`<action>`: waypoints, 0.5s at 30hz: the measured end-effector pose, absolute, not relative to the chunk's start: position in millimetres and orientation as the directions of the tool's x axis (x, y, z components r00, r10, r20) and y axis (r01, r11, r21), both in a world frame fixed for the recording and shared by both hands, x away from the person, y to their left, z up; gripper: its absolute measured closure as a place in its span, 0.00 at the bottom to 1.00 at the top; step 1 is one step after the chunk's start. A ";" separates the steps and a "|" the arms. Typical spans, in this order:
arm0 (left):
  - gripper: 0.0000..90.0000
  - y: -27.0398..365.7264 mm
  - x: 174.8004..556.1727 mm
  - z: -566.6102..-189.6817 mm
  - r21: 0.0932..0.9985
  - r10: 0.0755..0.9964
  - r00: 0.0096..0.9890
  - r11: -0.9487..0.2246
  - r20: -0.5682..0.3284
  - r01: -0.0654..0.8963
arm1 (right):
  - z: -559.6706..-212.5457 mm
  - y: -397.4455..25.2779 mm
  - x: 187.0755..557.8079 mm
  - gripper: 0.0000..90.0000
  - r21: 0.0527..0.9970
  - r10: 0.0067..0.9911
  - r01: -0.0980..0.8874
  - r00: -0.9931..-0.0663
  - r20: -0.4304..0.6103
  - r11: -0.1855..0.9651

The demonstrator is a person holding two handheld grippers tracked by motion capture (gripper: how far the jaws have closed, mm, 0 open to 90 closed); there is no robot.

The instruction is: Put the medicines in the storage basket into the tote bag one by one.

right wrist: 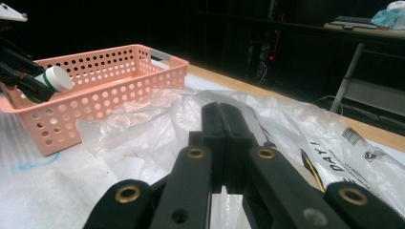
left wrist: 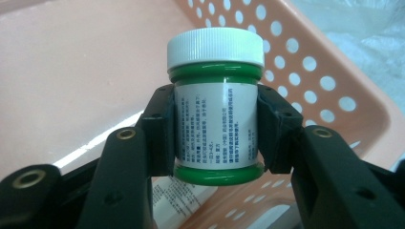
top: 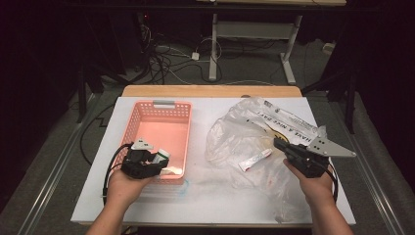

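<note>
One green jar (left wrist: 215,112) is being held clamped in the left gripper (left wrist: 215,129) over the pink basket (top: 147,117), not yet released. The right gripper (right wrist: 224,143) is resting with jaws pressed together at the plastic bag (top: 235,137), where a tube (top: 254,159) is awaiting transfer.

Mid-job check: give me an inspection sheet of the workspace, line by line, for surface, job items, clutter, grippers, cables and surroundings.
Surface: white table with a wooden far edge; faint blue mark by the basket.
Job's things: green jar with white cap, held over the pink basket; a white box lies in the basket under it.
Clutter: crumpled clear plastic bag at right, a small white tube on it.
Grippers: left gripper clamped on the jar's label; right gripper shut, empty, over the bag.
Cables: one black cable trails from the left gripper; tangled wires on the floor beyond.
Surroundings: dark room, another desk's frame behind.
</note>
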State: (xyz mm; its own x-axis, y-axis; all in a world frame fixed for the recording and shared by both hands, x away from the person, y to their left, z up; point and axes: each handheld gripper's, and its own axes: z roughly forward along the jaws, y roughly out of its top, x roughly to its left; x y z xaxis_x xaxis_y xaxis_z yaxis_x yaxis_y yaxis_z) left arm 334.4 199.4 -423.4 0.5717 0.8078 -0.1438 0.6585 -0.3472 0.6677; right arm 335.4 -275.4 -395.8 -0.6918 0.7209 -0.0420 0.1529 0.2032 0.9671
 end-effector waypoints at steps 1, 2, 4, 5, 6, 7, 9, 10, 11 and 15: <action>0.60 199.5 334.0 -423.6 0.673 0.808 0.572 -0.345 -0.143 0.655 | -395.9 -275.5 335.4 1.00 0.967 0.721 0.153 -0.692 -0.042 0.203; 0.60 199.5 333.4 -423.9 0.677 0.808 0.572 -0.342 -0.142 0.652 | -396.0 -275.5 335.4 1.00 0.967 0.721 0.153 -0.692 -0.043 0.204; 0.60 200.1 332.7 -424.1 0.683 0.808 0.572 -0.340 -0.140 0.646 | -396.2 -275.4 335.2 1.00 0.967 0.721 0.156 -0.692 -0.040 0.203; 0.60 200.4 332.2 -424.2 0.690 0.808 0.572 -0.332 -0.144 0.643 | -396.3 -275.2 335.2 1.00 0.967 0.721 0.156 -0.692 -0.040 0.203; 0.60 201.0 332.0 -424.1 0.697 0.806 0.574 -0.327 -0.147 0.638 | -396.3 -275.1 335.2 1.00 0.967 0.721 0.155 -0.691 -0.041 0.204; 0.60 201.2 331.8 -423.9 0.700 0.806 0.572 -0.319 -0.154 0.638 | -396.2 -275.0 335.2 1.00 0.967 0.722 0.153 -0.691 -0.044 0.205; 0.60 201.1 331.4 -423.5 0.709 0.804 0.573 -0.311 -0.160 0.633 | -396.1 -275.1 335.6 1.00 0.967 0.720 0.149 -0.692 -0.047 0.206; 0.60 200.3 330.8 -423.0 0.713 0.804 0.573 -0.310 -0.156 0.629 | -396.1 -275.0 335.5 1.00 0.967 0.721 0.149 -0.692 -0.047 0.205; 0.60 199.5 330.1 -422.4 0.716 0.803 0.575 -0.310 -0.154 0.625 | -396.0 -275.0 335.4 1.00 0.967 0.721 0.150 -0.691 -0.046 0.205; 0.60 195.4 326.8 -417.4 0.732 0.794 0.587 -0.306 -0.157 0.609 | -395.4 -275.4 334.8 1.00 0.967 0.722 0.153 -0.691 -0.042 0.203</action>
State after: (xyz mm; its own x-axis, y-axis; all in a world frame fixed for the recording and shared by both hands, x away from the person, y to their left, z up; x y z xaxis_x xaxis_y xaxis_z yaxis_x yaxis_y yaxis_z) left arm 326.8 195.4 -417.4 0.5869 0.7943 -0.1568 0.6092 -0.3057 0.7318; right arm 334.8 -275.4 -395.4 -0.6909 0.7217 -0.0422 0.1525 0.2026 0.9673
